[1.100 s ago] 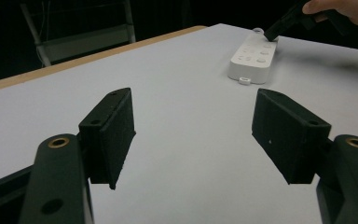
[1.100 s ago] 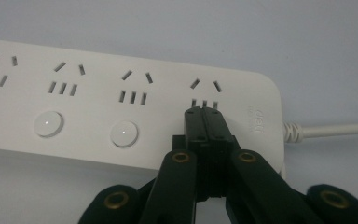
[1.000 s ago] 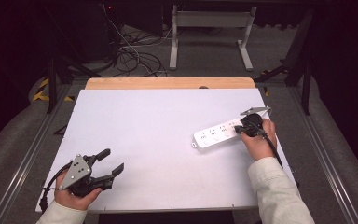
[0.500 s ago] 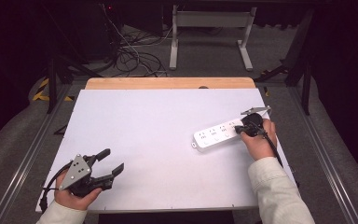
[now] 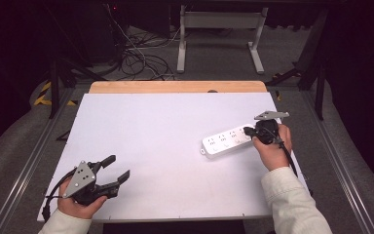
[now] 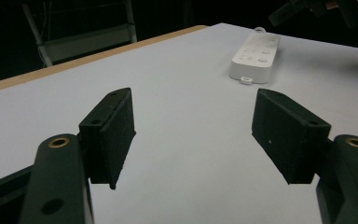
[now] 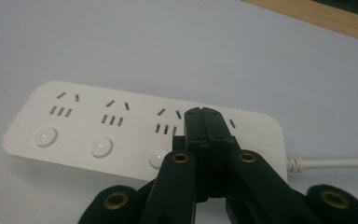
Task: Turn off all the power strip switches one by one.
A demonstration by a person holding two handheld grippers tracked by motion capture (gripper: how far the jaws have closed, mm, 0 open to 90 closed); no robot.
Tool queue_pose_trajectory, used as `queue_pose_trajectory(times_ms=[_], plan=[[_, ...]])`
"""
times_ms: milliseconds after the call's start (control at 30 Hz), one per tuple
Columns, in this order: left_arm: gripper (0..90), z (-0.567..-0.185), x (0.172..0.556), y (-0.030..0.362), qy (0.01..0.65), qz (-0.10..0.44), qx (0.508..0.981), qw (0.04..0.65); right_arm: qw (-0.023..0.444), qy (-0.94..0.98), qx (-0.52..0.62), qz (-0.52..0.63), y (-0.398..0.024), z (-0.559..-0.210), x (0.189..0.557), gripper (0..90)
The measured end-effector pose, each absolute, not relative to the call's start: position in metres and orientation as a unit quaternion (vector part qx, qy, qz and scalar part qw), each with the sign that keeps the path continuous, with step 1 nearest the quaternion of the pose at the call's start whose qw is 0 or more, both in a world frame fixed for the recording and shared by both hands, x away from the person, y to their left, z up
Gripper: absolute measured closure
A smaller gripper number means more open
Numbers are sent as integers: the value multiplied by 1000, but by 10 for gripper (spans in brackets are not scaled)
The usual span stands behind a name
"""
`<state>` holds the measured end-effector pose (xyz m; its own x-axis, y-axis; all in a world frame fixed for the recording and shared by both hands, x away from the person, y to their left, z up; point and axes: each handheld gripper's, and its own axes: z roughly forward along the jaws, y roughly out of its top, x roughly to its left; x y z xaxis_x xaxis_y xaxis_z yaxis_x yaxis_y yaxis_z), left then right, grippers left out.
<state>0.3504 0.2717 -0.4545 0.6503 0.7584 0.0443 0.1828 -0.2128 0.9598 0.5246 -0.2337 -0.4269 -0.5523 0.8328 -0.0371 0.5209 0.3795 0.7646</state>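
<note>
A white power strip point(image 5: 226, 140) with several sockets and round buttons lies on the right part of the white table point(image 5: 165, 122). My right gripper point(image 5: 247, 130) is shut with nothing between its jaws. Its tips point(image 7: 204, 114) sit over the strip's point(image 7: 102, 126) cord end, covering the socket there; I cannot tell whether they touch it. The strip's white cord point(image 7: 335, 162) leaves to the right. My left gripper point(image 5: 119, 167) rests open near the front left corner, far from the strip. Between its wide-apart jaws point(image 6: 198, 116) lies bare table, with the strip point(image 6: 256, 56) beyond.
A wooden strip point(image 5: 175, 87) borders the table's far edge. Behind it on the floor are a tangle of cables point(image 5: 141, 58) and a metal stand point(image 5: 219, 34). Metal rails point(image 5: 29, 161) run along both sides of the table.
</note>
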Motion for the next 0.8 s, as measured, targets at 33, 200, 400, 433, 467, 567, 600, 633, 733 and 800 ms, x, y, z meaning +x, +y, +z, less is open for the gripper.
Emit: queue_pose_trajectory(times_ms=[33,200,400,433,467,567,600,633,733,800], plan=[[305,-455,351,272,321,267,731,539,213,802,419,369,-233,-425,524,900],[305,-455,351,272,321,267,731,539,200,807,402,384,-224,-426,521,900],[305,-455,351,272,320,268,732,538,183,812,389,394,-211,-432,520,900],[305,-455,351,272,319,268,733,538,183,814,388,392,-210,-433,520,900],[305,-455,351,272,319,268,732,538,183,815,388,389,-209,-433,520,900],[305,-455,351,272,319,267,733,539,182,815,391,388,-209,-435,521,900],[305,-455,351,272,319,267,732,539,184,816,393,383,-209,-437,522,900],[305,-455,351,272,320,266,732,539,184,816,393,383,-209,-437,522,900],[305,-455,351,272,320,266,733,539,190,822,397,362,-210,-440,524,900],[305,-455,351,272,320,266,733,538,192,825,402,348,-211,-441,525,900]])
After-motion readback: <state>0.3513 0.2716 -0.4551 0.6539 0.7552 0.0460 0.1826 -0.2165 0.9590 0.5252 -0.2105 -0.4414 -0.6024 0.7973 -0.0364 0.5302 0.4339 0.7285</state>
